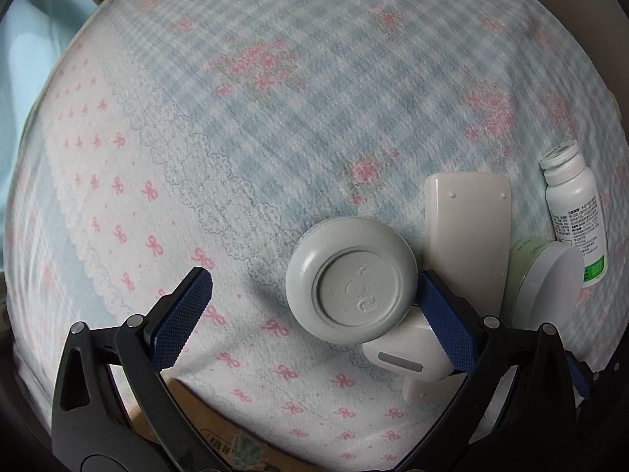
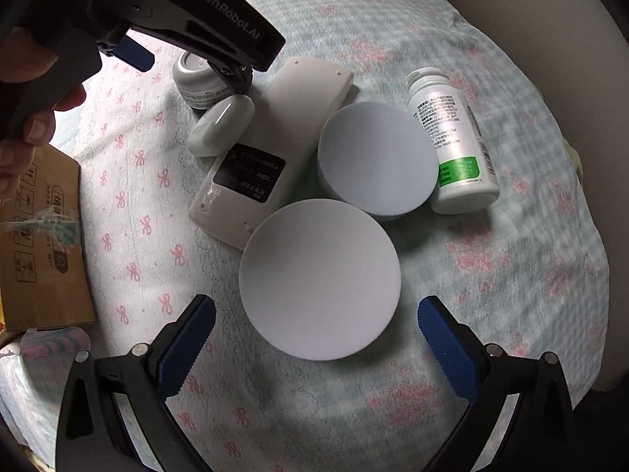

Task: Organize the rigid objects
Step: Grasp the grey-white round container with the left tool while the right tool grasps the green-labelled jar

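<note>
Left wrist view: our left tongs (image 1: 314, 310) spread wide, gripping nothing; the grey round jar (image 1: 351, 280) lies on its side between the pads, its base towards us, just against the right pad; behind that pad a small white case (image 1: 405, 358) is partly hidden; the white remote (image 1: 466, 232), the green-sided jar (image 1: 544, 275) and the white bottle (image 1: 576, 212) crowd the right edge, overlapping, the bottle's print too small to read; all on a bed sheet (image 1: 275, 118) of blue check and pink bows.

Right wrist view: our right tongs (image 2: 316, 342) gape wide over a white round lid (image 2: 320, 279), not touching it; a second round lid (image 2: 377, 159) beyond covers part of the remote; a hand (image 2: 27, 118) holds the left tool at top left; a cardboard box (image 2: 39, 244) is cut off at the left.
</note>
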`<state>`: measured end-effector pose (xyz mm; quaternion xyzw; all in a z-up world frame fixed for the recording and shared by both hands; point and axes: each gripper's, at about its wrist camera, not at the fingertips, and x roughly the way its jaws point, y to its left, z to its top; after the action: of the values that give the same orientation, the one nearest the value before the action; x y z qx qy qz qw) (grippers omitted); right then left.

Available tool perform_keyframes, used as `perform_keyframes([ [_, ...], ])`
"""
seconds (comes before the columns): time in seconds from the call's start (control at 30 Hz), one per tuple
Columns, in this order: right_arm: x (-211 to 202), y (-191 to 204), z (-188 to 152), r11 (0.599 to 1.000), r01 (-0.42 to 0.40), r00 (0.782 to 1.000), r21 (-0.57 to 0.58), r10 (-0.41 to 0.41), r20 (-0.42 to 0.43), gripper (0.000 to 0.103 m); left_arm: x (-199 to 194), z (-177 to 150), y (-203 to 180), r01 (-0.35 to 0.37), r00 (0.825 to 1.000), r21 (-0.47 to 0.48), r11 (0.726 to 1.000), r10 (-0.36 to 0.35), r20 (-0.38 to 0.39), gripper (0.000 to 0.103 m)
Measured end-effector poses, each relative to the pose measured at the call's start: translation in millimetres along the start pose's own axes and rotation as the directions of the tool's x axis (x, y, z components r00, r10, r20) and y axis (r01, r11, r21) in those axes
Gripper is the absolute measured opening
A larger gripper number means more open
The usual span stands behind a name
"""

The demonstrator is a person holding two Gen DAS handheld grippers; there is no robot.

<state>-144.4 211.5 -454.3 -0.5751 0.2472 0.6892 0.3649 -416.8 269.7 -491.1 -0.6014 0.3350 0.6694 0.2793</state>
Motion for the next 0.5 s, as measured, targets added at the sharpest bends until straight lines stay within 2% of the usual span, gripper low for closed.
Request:
perform_keyframes([
  [0.13,5.8,1.2,5.0,1.0,0.019,1.0,-0.011,-0.019,0.006,0.099,9.6,-0.5,-3.6,0.019,1.0,0.007,1.0,-0.019,-0.025,0.084],
  [0.2,8.3,-0.1,7.6,0.999,0.027,1.0,-0.016,-0.027,0.008,0.094,10.2,-1.6,-5.3,0.034,0.999,0.005,0.999,-0.034,-0.019,0.079],
  [0.23,9.8,-1.1,9.0,0.999,0.028,1.0,-0.019,-0.028,0.006,0.087,9.7,-1.8,-7.5,0.039,0.999,0.011,0.999,-0.039,-0.011,0.074],
  [0.27,11.3,-2.0,10.5,0.999,0.034,0.999,-0.024,-0.034,0.004,0.083,8.9,-1.8,-11.1,0.048,0.999,0.025,0.999,-0.048,-0.002,0.064],
  [0.33,12.9,-3.0,13.2,0.998,0.039,0.999,-0.041,-0.039,0.011,0.081,8.1,-1.5,-20.3,0.052,0.999,0.059,0.997,-0.052,0.008,0.055],
  [0.4,13.5,-3.5,15.3,0.998,0.027,0.999,-0.05,-0.026,0.018,0.077,9.1,-1.0,-29.1,0.022,1.0,0.097,0.995,-0.024,0.017,0.055],
  [0.43,13.9,-3.0,16.2,0.998,0.01,1.0,-0.057,-0.009,0.017,0.07,9.2,-0.6,-31.4,0.015,1.0,0.11,0.994,-0.018,0.022,0.054],
  [0.5,13.7,-1.1,17.5,0.997,0.022,1.0,-0.073,-0.02,0.02,0.07,9.1,0.2,-31.9,0.024,0.999,0.11,0.994,-0.027,0.025,0.054],
])
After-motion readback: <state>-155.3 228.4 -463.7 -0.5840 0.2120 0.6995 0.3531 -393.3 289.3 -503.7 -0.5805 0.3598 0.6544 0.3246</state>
